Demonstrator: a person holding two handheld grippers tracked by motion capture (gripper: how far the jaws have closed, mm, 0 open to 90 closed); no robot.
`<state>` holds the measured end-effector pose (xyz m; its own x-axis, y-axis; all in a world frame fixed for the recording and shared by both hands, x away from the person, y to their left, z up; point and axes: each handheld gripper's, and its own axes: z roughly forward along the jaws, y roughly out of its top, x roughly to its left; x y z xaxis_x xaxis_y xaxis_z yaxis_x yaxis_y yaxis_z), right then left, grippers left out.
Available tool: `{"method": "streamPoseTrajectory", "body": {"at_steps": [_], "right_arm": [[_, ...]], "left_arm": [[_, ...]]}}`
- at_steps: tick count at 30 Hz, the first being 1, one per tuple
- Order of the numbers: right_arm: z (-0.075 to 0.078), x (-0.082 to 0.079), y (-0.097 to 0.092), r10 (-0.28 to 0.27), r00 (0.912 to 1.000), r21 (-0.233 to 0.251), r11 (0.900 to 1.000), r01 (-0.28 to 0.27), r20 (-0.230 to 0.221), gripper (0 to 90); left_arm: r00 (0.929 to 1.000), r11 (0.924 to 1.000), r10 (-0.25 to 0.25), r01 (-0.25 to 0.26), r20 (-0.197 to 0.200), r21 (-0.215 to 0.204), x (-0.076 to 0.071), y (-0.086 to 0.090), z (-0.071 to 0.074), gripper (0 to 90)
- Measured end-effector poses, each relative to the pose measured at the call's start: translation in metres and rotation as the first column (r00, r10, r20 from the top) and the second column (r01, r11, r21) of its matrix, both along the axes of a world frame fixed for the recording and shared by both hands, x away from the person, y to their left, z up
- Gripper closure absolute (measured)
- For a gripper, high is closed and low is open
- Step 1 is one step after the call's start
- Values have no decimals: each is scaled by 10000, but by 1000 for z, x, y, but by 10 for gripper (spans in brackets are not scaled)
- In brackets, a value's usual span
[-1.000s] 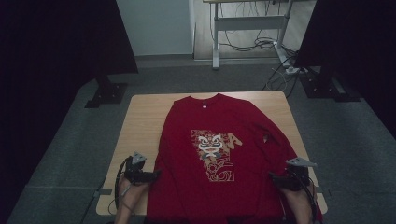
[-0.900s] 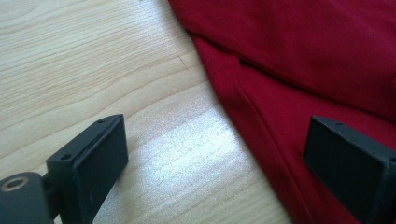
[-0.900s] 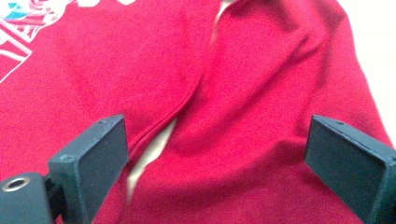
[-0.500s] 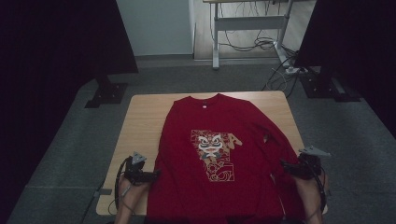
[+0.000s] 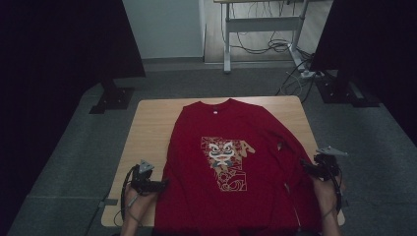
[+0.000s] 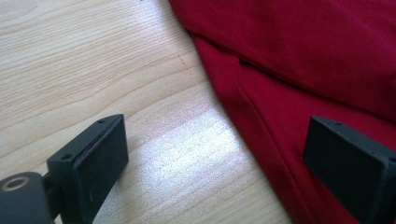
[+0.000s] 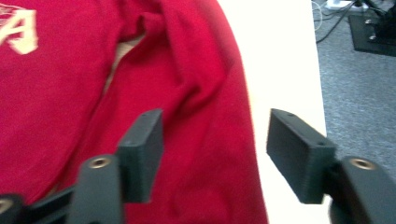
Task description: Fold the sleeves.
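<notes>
Right gripper (image 7: 212,149): jaws apart, just closing partway, astride the shirt's (image 5: 236,162) right edge, one jaw over red cloth, the other over bare table (image 5: 147,128); pads not pressing on cloth. Left gripper (image 6: 215,163): jaws wide, released, one jaw over wood, the other over the shirt's left edge. Shirt spread flat, front up, collar at the far side, print (image 5: 224,162) in the middle, sleeve rumpled near right gripper.
</notes>
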<state>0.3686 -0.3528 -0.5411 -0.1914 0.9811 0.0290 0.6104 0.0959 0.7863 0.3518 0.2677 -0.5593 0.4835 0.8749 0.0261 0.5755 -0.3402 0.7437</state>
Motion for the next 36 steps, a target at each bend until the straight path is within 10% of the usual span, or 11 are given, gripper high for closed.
{"method": "streamPoseTrajectory", "body": {"at_steps": [10,13,21,32,36], "right_arm": [[-15,13,-4,-447,9980,-267,9987,435,-442,556],[-18,10,-3,-212,9988,266,9994,224,-452,769],[-17,9,0,-193,9982,472,9986,219,-560,873],[15,-5,9,83,9980,972,9952,-143,625,873],[40,-13,37,1036,9871,1164,9862,-1179,1220,873]], "left_arm": [[10000,10000,-13,13,-3,15,0,0,0,69],[10000,10000,-19,19,-4,21,0,0,0,70],[10000,10000,-23,23,-3,23,0,0,0,70],[10000,10000,-22,22,-2,23,0,0,0,70],[10000,10000,-20,20,-4,25,0,0,0,70]]}}
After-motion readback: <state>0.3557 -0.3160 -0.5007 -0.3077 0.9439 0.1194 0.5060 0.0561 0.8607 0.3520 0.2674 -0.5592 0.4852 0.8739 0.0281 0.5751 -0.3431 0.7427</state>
